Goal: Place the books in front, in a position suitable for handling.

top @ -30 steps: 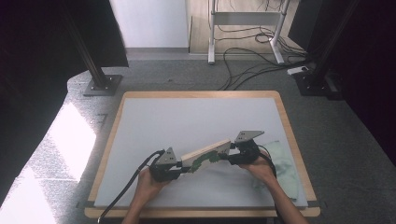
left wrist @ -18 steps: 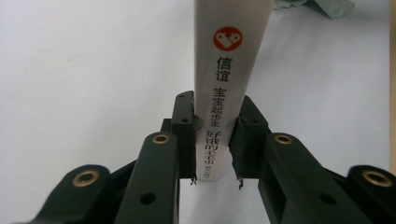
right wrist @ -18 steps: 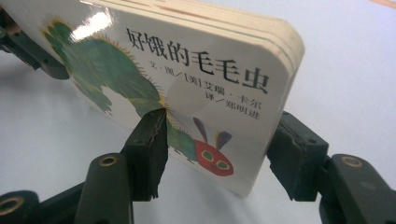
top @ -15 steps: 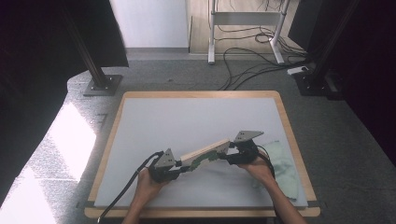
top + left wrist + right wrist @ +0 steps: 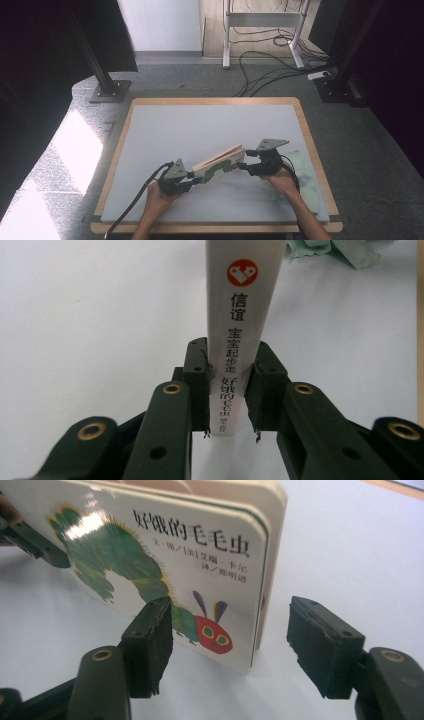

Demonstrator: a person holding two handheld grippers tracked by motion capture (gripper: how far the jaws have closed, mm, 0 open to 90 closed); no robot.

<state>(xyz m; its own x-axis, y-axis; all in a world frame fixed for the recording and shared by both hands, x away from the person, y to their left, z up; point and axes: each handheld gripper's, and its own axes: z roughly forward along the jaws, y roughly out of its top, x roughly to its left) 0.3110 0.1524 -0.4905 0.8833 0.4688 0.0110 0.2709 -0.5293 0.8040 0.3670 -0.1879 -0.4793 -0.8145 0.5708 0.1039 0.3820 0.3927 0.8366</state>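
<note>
Right gripper [image 5: 230, 645] fingers wider off book [image 5: 165, 565]

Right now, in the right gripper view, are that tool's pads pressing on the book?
No: the right tool has been opening, and its far pad stands clear of the book edge.

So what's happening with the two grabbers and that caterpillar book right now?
Left gripper clamped on the book spine. Right gripper jaws just opening, book edge between them, pads off. Green cloth lies beside the right hand, nothing blocking.
</note>
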